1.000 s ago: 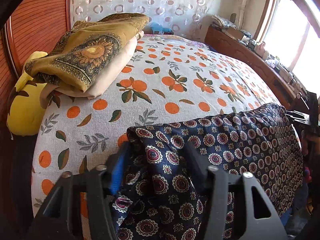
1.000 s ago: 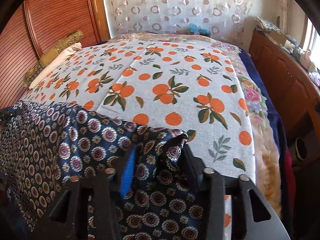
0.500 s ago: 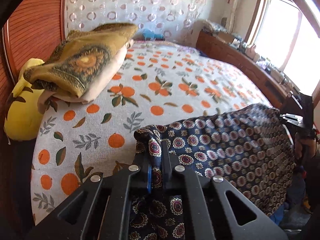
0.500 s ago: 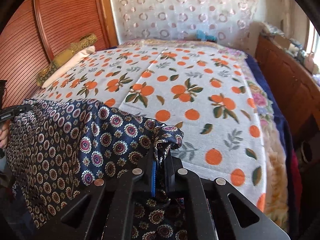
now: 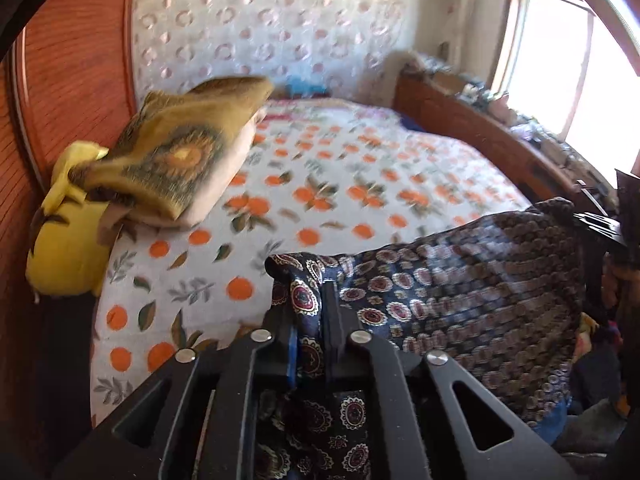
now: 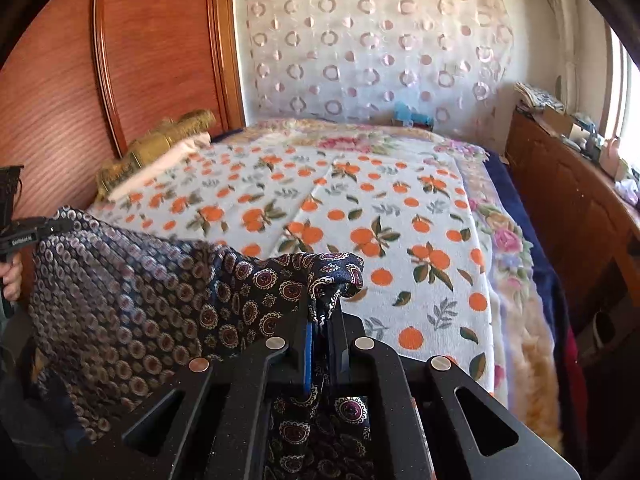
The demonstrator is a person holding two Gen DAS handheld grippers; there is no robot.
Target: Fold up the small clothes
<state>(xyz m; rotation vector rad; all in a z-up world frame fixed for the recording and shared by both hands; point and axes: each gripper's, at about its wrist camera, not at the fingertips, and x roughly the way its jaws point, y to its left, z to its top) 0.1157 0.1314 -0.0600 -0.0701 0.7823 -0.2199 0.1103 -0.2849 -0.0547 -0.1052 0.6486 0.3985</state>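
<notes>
A bed [image 6: 420,184] spread with an orange-printed coverlet [image 5: 360,184] is seen filling the room between a red wooden headboard [image 6: 152,52] and a low wooden cabinet [image 6: 560,200] under the window. The broad flat coverlet is judged to serve as the folding surface, most of it being left bare. At the headboard end, a mustard sunflower-patterned cloth [image 5: 176,156] is stacked on a pale folded one, beside a yellow pillow [image 5: 68,248]; the pile is kept well apart from the work, probably as finished items.

Across the near edge of the bed, a navy medallion-print garment [image 5: 460,304] is held stretched between two tools, its upper edge raised clear of the coverlet and its lower part hanging down toward the person. It is taken to be held taut by two corners so that it can be laid out or doubled over cleanly.

The left hand-held gripper [image 5: 310,344] is clamped on one bunched corner of the garment, cloth being pinched between its nearly closed jaws; the jaws are recorded as having just been closing, easing very slightly at the last. The right hand-held gripper [image 6: 322,344] is likewise closed tight on the opposite corner, a fold of fabric bulging above its fingers. In the right wrist view, part of a hand [image 6: 12,276] is glimpsed at the far left edge.
</notes>
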